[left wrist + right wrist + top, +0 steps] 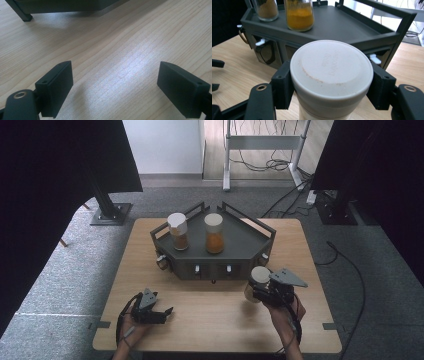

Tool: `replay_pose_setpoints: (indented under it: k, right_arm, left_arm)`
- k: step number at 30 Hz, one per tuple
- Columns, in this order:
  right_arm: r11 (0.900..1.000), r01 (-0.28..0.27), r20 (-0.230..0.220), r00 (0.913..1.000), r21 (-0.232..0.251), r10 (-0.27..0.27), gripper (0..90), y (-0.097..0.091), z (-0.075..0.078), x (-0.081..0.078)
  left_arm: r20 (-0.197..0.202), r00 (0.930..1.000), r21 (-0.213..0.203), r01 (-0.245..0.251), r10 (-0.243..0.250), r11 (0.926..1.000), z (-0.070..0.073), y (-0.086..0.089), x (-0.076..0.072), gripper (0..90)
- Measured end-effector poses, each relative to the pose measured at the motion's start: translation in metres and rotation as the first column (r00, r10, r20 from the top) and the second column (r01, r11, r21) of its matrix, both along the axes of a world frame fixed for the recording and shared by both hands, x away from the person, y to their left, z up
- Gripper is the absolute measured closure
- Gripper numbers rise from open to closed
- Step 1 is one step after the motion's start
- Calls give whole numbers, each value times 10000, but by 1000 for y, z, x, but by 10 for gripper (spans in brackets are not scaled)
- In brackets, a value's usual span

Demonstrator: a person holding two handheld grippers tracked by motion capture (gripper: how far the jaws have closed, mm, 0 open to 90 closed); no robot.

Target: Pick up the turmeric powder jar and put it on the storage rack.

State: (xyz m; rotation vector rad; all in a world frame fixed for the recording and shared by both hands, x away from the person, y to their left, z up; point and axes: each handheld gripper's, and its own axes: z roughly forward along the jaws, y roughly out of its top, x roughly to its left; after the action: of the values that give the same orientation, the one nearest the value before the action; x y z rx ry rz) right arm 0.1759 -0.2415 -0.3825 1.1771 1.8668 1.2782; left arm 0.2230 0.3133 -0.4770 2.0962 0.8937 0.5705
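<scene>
Right gripper: I am watching the right gripper [331, 86] clamping its two black jaws on the third spice jar [331, 75], one jaw on each side just under the lid. In the high view this gripper [260, 292] is sitting near the front right of the table, with the person's hand [286, 312] behind it.

Held jar: It is standing upright, its pale lid [332, 67] facing my camera and carrying faint raised lettering and a thin rusty ring of powder. I am seeing it just in front of the rack's right front corner, apart from the rack. I cannot tell whether its base is touching the table.

Left gripper: I am seeing the left gripper [115, 87] with its jaws spread wide apart and bare wood between them. In the high view it [159, 312] is lying low near the front left of the table, well apart from the rack.

Rack: The dark grey tray-topped rack [240, 237] is sitting at the middle of the far half of the table, with small white latches along its front face.

Jars on rack: A brown spice jar [179, 232] and an orange spice jar [214, 234] are standing upright side by side on the tray, near each other but apart, both capped with pale lids.

Table: The light wooden table [210, 320] is standing on grey carpet.
</scene>
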Motion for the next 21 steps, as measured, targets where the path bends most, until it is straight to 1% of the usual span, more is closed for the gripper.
replay_pose_setpoints:
  k: [5,8,13,21]
  right_arm:
    - [9999,-63,73,10000,-121,63,330,1,11,3]
    - [9999,-123,92,9999,-57,123,330,0,18,6]
    - [9996,-93,231,9997,-256,99,330,4,30,8]
    - [9997,-49,187,9998,-243,53,330,7,54,15]
  left_arm:
    - [-1,10000,23,3,-3,10000,0,0,0,134]
    - [-20,10000,57,16,-16,10000,1,-1,0,134]
    - [-32,10000,78,29,-29,10000,1,-1,1,135]
    - [-47,10000,110,65,-64,9999,1,-1,1,135]
